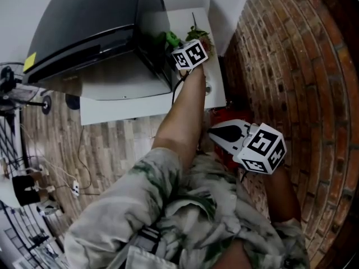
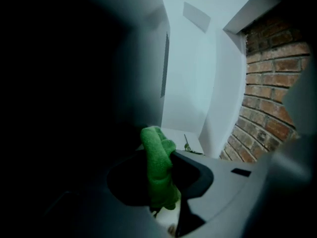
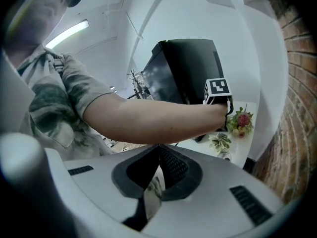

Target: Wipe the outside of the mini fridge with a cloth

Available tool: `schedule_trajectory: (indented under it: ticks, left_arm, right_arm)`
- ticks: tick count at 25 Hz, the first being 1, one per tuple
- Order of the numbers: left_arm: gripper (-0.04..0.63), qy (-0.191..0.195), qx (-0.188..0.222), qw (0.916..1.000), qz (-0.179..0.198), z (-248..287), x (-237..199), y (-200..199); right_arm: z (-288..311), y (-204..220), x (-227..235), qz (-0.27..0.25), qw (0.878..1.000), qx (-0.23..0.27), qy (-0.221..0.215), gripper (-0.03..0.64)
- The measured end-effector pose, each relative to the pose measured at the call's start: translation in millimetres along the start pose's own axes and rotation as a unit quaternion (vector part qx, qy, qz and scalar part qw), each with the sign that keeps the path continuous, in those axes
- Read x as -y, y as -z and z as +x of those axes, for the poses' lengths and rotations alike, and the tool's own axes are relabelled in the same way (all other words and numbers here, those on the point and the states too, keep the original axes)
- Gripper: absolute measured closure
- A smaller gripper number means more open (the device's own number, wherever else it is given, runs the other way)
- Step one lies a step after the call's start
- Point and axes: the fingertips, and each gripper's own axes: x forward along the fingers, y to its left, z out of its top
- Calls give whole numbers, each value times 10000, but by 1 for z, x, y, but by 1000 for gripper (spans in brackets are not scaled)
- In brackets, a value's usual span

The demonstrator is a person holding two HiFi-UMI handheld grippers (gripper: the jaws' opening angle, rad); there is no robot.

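Head view: the black mini fridge stands on a white table, toward its back left. The left gripper reaches to the fridge's right side and holds a green cloth against it, near the table's back right corner, where a small flowering plant stands. The right gripper hangs off the table's front right corner, beside the brick wall. Wood-plank floor lies below.

Left gripper view: the jaws pinch the cloth, which is bunched into a long fold. Its long axis runs along the jaws and its free end pokes out past the tips, pointing at the white back wall. The fridge's dark side fills the left, with brick at the right.

Right gripper view: the jaws are pressed together with nothing between them. Beyond them the person's arm crosses to the fridge's side, and a leafy pot sits near the table's front edge
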Motion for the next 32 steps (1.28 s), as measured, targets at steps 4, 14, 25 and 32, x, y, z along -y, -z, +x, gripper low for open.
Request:
schedule_trajectory:
  ticks: [4, 14, 25, 32]
  left_arm:
    - [476, 72, -209, 9997, -131, 5, -1, 14]
    - [476, 635, 663, 9958, -18, -44, 26, -51]
    - [476, 929, 2075, 9731, -370, -151, 24, -162]
    - [476, 948, 2061, 9712, -734, -159, 14, -168]
  right_arm:
    - [4, 2, 1, 36, 10000, -24, -18, 594]
    - [4, -1, 5, 45, 9999, 91, -50, 594]
    - [8, 1, -3, 18, 9997, 168, -199, 594]
    - [12, 5, -5, 57, 9996, 156, -233, 594]
